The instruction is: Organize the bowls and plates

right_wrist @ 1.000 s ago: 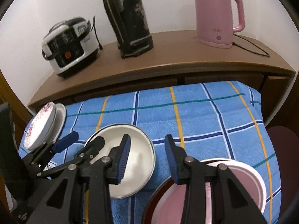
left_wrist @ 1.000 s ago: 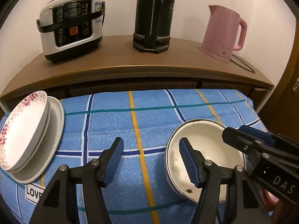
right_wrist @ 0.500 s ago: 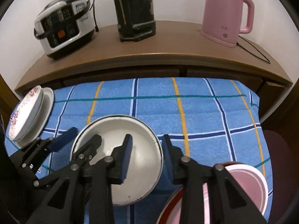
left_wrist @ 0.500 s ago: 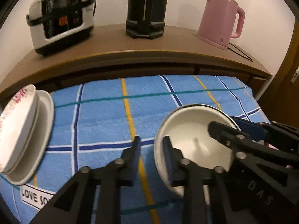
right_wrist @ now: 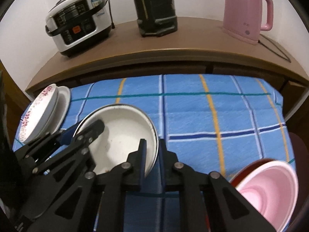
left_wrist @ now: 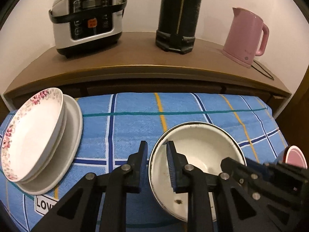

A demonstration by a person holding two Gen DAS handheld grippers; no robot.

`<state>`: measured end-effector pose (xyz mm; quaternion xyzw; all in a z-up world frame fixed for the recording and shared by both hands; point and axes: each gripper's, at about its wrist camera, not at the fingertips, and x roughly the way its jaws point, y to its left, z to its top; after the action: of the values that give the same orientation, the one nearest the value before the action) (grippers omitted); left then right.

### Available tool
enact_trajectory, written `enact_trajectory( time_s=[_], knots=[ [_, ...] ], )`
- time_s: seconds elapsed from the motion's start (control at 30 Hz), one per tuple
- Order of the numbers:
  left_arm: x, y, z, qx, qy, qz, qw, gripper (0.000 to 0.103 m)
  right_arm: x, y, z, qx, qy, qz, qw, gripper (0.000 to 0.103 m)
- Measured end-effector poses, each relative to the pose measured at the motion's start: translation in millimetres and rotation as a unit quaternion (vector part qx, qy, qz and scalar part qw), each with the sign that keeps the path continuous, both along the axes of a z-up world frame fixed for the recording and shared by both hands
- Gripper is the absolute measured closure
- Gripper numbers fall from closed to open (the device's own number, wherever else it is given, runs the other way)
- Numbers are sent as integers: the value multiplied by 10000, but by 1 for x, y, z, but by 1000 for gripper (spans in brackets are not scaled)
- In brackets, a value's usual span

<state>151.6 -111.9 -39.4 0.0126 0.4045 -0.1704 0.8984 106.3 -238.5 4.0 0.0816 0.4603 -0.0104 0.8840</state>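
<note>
A white enamel bowl (left_wrist: pixel 202 154) (right_wrist: pixel 119 131) with a dark rim sits on the blue checked cloth (left_wrist: pixel 135 119). My left gripper (left_wrist: pixel 156 154) is shut on its left rim, one finger inside and one outside. My right gripper (right_wrist: pixel 152 154) is shut on its right rim. Each gripper also shows in the other view: the right gripper (left_wrist: pixel 239 164) and the left gripper (right_wrist: pixel 83 130). At the left edge a floral plate (left_wrist: pixel 32 133) (right_wrist: pixel 38 112) lies on a plain white plate (left_wrist: pixel 71 135). At the right a pink bowl (right_wrist: pixel 270 189) (left_wrist: pixel 295 156) rests inside a red bowl (right_wrist: pixel 247 166).
Behind the cloth runs a wooden shelf (left_wrist: pixel 135 58). On it stand a rice cooker (left_wrist: pixel 87 17), a tall black flask (left_wrist: pixel 179 15) and a pink kettle (left_wrist: pixel 247 36) with its cord. Bare cloth lies between the plates and the enamel bowl.
Both grippers have closed, the left from wide open onto the bowl's left rim, the right onto its right rim. Both hands have also moved a little over the table.
</note>
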Motion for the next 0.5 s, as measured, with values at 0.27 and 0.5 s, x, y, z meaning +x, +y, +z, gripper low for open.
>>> enact_trajectory(
  time_s=[0.27,0.5],
  knots=[
    [1,4,0,-129,22,72,9999,83,-1,5,-1,19,-180,-116,9998,91],
    [2,9,-1,-279,-5,146,9995,86,-2,2,-2,190,-477,-199,9985,93]
  ],
)
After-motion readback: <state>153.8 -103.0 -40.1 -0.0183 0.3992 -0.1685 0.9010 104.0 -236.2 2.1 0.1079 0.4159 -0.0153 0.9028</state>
